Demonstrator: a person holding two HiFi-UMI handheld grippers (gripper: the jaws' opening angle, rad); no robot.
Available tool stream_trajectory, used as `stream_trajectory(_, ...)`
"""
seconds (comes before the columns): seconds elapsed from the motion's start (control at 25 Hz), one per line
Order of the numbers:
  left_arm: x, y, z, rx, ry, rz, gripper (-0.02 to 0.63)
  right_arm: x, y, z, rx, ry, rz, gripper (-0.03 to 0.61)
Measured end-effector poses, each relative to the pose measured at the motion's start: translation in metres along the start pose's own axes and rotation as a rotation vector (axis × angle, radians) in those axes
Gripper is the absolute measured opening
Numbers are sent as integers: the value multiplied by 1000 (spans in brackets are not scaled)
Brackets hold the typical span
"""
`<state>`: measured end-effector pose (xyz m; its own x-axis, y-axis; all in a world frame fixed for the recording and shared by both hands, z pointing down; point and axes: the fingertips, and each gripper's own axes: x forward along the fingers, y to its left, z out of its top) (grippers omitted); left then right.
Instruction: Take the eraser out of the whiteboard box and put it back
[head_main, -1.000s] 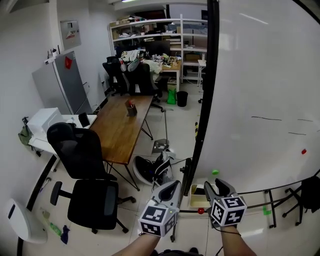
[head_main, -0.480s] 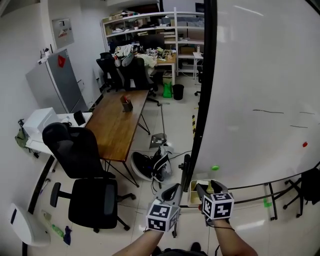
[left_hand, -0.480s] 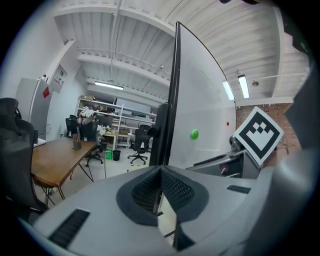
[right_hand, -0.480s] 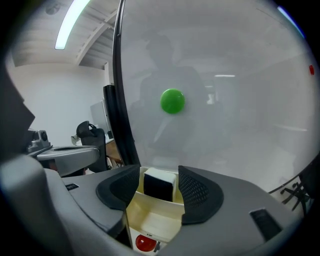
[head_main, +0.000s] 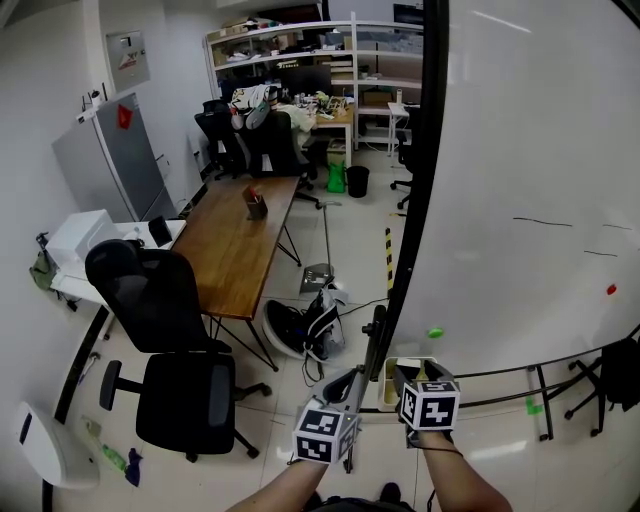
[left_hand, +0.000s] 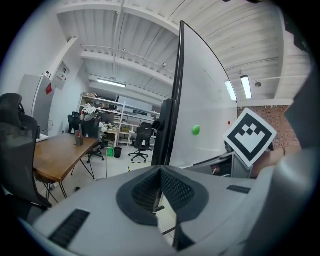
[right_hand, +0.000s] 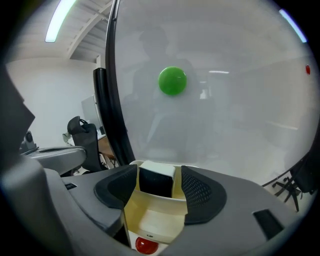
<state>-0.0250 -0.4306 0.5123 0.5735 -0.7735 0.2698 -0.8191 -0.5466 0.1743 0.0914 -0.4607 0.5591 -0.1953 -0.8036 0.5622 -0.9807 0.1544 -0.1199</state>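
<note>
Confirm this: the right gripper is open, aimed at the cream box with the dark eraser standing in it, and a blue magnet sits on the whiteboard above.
Not blue: the right gripper view shows the magnet on the whiteboard green. The rest holds: the right gripper, its jaws just opened wider, pressing on nothing, aims at the cream box with the dark eraser standing in it.

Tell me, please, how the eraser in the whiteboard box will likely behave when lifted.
The eraser looks a compact block: probably light and stiff. Its dark face seems felt-like, so hardly slippery. Upright in the box, it might tip.
</note>
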Motion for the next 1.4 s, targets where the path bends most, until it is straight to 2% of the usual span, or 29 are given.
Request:
stream_trajectory(0.48, -19, 5, 0, -21, -11, 9, 25, 6, 5, -3, 12, 24, -33, 272)
stream_trajectory(0.8, -31, 5, 3, -21, -20, 10, 26, 2, 8, -3, 29, 16, -15, 267)
stream_trajectory(1.04, -39, -1, 15, -22, -48, 16, 26, -25, 7, 18, 34, -59, 21, 267)
stream_trajectory(1.4, -65, -36, 75, 21, -165, -40, 25, -117, 16, 72, 12, -257, 114, 267)
